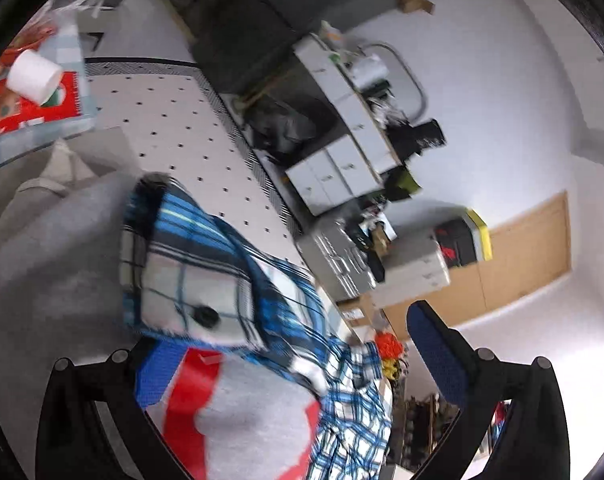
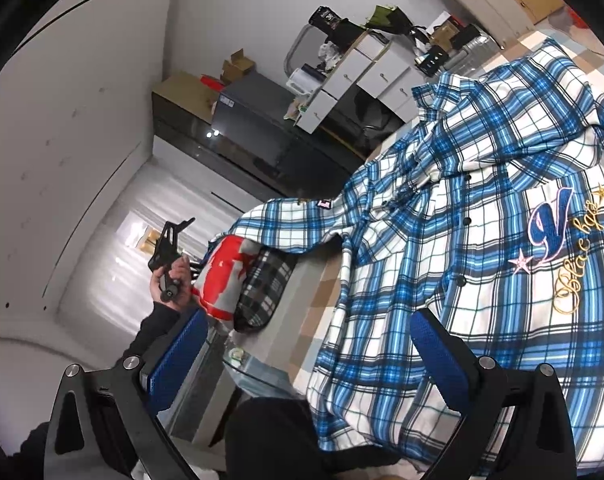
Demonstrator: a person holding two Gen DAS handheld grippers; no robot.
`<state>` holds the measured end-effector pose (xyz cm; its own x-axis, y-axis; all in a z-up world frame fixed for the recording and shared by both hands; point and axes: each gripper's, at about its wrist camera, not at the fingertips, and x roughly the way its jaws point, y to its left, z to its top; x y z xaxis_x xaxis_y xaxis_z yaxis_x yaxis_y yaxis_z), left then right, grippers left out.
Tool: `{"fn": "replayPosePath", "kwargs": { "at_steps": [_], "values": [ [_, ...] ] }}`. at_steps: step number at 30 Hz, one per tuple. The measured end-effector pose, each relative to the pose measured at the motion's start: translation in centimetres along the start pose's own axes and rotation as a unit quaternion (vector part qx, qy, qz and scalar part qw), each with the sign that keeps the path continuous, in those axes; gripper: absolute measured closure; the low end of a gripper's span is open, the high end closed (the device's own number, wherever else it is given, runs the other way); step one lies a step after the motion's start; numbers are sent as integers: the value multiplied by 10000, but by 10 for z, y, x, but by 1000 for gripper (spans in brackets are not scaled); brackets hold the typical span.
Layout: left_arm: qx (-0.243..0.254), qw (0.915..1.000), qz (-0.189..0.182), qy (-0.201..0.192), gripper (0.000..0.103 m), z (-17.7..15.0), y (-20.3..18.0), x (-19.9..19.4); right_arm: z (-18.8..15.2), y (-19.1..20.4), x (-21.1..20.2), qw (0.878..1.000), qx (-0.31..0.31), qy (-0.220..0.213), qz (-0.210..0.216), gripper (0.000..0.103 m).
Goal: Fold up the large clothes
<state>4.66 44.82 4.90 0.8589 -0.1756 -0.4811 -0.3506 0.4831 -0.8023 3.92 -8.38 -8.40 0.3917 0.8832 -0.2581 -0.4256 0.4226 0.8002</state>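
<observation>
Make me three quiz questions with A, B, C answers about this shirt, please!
1. Where is the plaid shirt? A on the table; B on the wall; C in a drawer.
2. What colour are its checks? A red and green; B blue and white; C all yellow.
3. How do the right gripper jaws stand? A shut; B holding a cup; C open.

Answers:
1. A, it lies spread over the tabletop.
2. B, blue stripes cross white.
3. C, its fingers stand wide apart above the shirt.
</observation>
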Motion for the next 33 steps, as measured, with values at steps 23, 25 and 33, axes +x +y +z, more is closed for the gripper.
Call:
{"fn": "replayPosePath", "kwargs": {
  "at_steps": [23,25,33],
  "values": [
    [485,9903,895,-947,102,-10,-32,-21,-2,4,1,9998,-107,-16,-144,0],
    [797,9881,805,-1036,102,-14,-54,-25,-1,4,-1,9997,-122,-56,-205,0],
    [1664,9803,444,-964,103,-40,-152,-10,1,8,-14,9993,-168,-256,-213,0]
  ]
}}
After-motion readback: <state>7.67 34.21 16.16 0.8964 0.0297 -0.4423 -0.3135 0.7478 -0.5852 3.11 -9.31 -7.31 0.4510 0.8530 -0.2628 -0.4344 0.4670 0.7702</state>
